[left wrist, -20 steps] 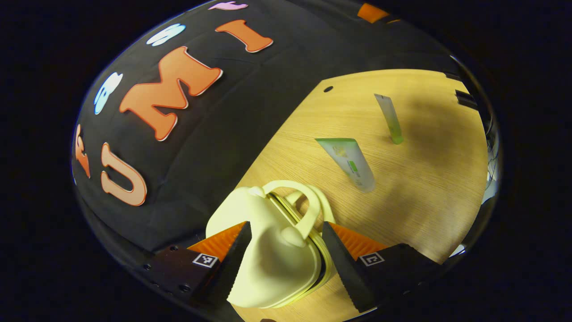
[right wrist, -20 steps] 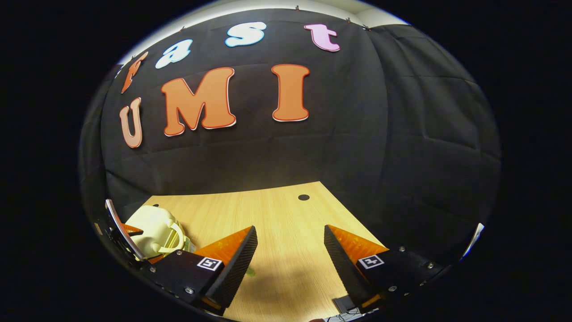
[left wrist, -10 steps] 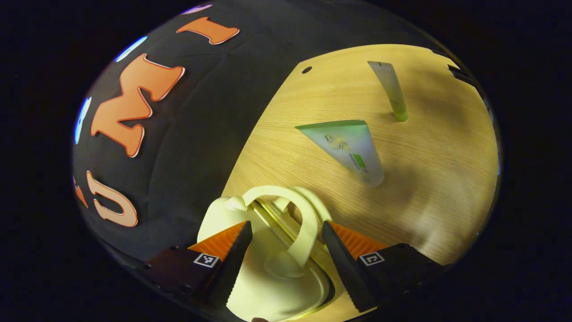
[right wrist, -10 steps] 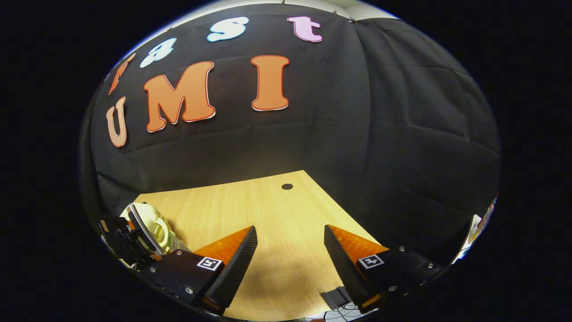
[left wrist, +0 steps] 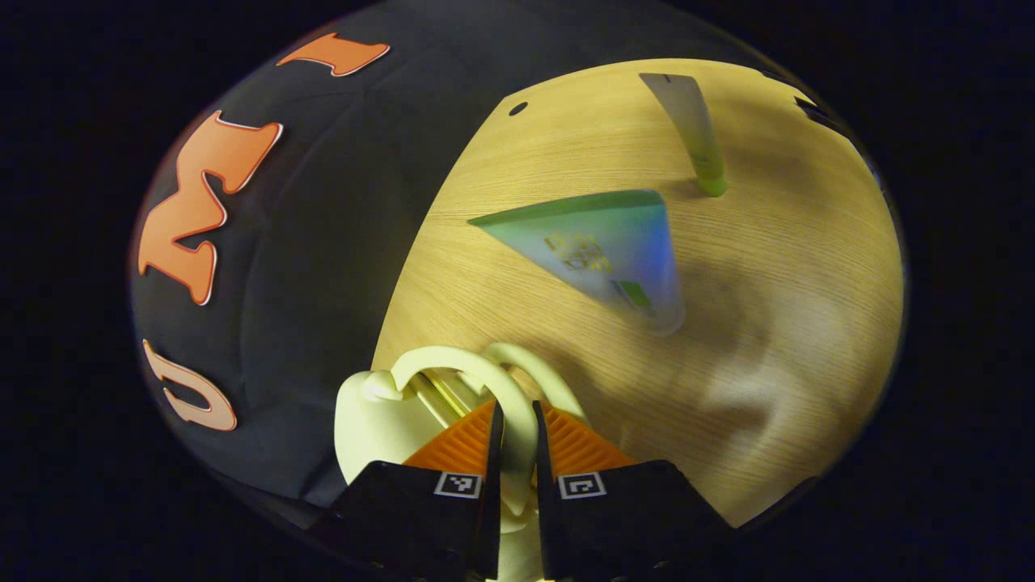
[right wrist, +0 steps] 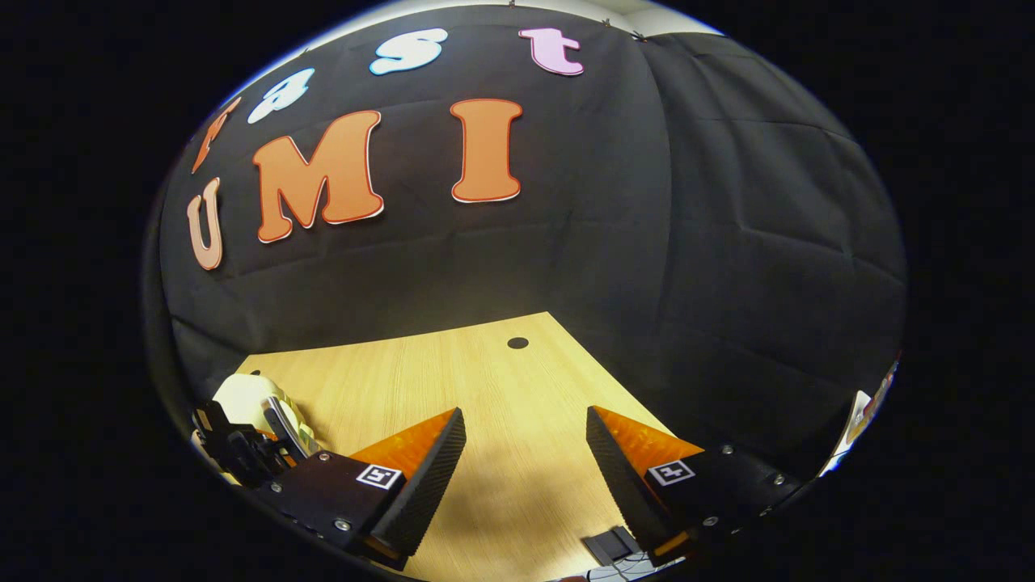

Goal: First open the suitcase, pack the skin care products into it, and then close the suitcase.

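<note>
Our left gripper (left wrist: 514, 420) has its fingers almost shut, pinching one handle (left wrist: 485, 380) of the small cream suitcase (left wrist: 380, 412). The suitcase sits at the near edge of the wooden surface (left wrist: 776, 323), close to the wall. The big tube (left wrist: 606, 259) and the thin tube (left wrist: 694, 129) lie farther out, well apart from the case. Our right gripper (right wrist: 525, 453) hangs over bare wood with its fingers wide apart, holding nothing. We think we should lift the handle slowly and keep the pinch tight, so the lid swings up and the case does not slide.
</note>
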Available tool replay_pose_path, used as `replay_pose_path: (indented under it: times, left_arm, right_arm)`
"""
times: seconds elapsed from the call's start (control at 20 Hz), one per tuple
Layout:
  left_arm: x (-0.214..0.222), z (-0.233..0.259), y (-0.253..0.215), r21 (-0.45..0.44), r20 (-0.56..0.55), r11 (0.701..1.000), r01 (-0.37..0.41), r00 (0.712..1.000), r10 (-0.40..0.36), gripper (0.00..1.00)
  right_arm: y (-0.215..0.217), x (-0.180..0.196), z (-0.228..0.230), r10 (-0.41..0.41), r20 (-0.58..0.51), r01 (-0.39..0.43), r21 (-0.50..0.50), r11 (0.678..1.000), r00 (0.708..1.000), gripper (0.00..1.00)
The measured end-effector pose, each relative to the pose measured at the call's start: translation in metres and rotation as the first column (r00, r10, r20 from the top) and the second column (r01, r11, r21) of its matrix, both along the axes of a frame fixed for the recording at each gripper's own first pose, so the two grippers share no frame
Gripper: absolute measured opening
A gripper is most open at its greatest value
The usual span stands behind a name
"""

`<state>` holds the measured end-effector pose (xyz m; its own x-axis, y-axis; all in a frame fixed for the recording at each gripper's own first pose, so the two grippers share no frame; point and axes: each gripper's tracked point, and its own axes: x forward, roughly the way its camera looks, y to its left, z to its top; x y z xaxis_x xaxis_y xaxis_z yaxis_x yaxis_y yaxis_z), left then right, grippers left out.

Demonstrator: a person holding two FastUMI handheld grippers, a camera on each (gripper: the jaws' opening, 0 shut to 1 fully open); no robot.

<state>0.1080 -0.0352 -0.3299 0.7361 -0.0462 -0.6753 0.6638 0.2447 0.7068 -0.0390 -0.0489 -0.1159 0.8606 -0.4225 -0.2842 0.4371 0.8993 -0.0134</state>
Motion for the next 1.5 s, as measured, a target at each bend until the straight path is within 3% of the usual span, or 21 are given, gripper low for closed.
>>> replay_pose_path:
  times: [0.15, 0.25, 0.4, 0.5, 0.55, 0.7, 0.8, 1.05, 1.2, 1.3, 1.5]
  left_arm:
    - [-0.002, 0.012, 0.0, -0.103, -0.036, 0.993, -0.065, 0.997, 0.061, 0.14]
    - [-0.004, 0.026, -0.003, -0.234, -0.108, 0.96, -0.152, 0.986, 0.129, 0.14]
    - [-0.01, 0.071, -0.004, -0.429, -0.175, 0.866, -0.257, 0.964, 0.199, 0.14]
    - [-0.012, 0.11, 0.004, -0.518, -0.171, 0.808, -0.28, 0.96, 0.223, 0.14]
    - [-0.012, 0.125, 0.009, -0.566, -0.178, 0.771, -0.291, 0.957, 0.23, 0.08]
    - [-0.01, 0.172, 0.035, -0.688, -0.202, 0.645, -0.333, 0.941, 0.27, 0.07]
    - [-0.004, 0.2, 0.053, -0.737, -0.185, 0.591, -0.329, 0.938, 0.292, 0.07]
    - [0.008, 0.245, 0.14, -0.765, -0.116, 0.559, -0.319, 0.923, 0.368, 0.07]
    - [0.01, 0.251, 0.196, -0.742, -0.054, 0.598, -0.303, 0.916, 0.397, 0.06]
    - [0.014, 0.25, 0.222, -0.737, -0.044, 0.602, -0.307, 0.911, 0.411, 0.06]
    - [0.022, 0.24, 0.268, -0.773, -0.104, 0.538, -0.335, 0.904, 0.414, 0.06]
  right_arm:
    - [0.008, 0.007, 0.003, 0.019, 0.003, -0.019, -0.01, 1.0, 1.0, 0.95]
    - [0.017, 0.014, 0.009, 0.035, 0.02, -0.035, -0.006, 0.999, 0.999, 0.95]
    - [0.036, 0.027, 0.015, 0.067, 0.048, -0.067, 0.009, 0.998, 0.997, 0.95]
    - [0.049, 0.034, 0.02, 0.085, 0.062, -0.085, 0.004, 0.996, 0.994, 0.95]
    - [0.056, 0.037, 0.024, 0.094, 0.071, -0.094, -0.006, 0.996, 0.993, 0.95]
    - [0.086, 0.048, 0.036, 0.131, 0.101, -0.13, -0.016, 0.991, 0.986, 0.95]
    - [0.106, 0.055, 0.043, 0.153, 0.121, -0.153, -0.01, 0.988, 0.981, 0.95]
    - [0.161, 0.062, 0.054, 0.202, 0.147, -0.203, -0.004, 0.979, 0.968, 0.95]
    - [0.19, 0.059, 0.057, 0.214, 0.163, -0.219, 0.014, 0.976, 0.963, 0.95]
    - [0.208, 0.056, 0.058, 0.214, 0.174, -0.223, 0.028, 0.975, 0.961, 0.95]
    - [0.231, 0.045, 0.062, 0.197, 0.192, -0.208, 0.038, 0.977, 0.961, 0.95]
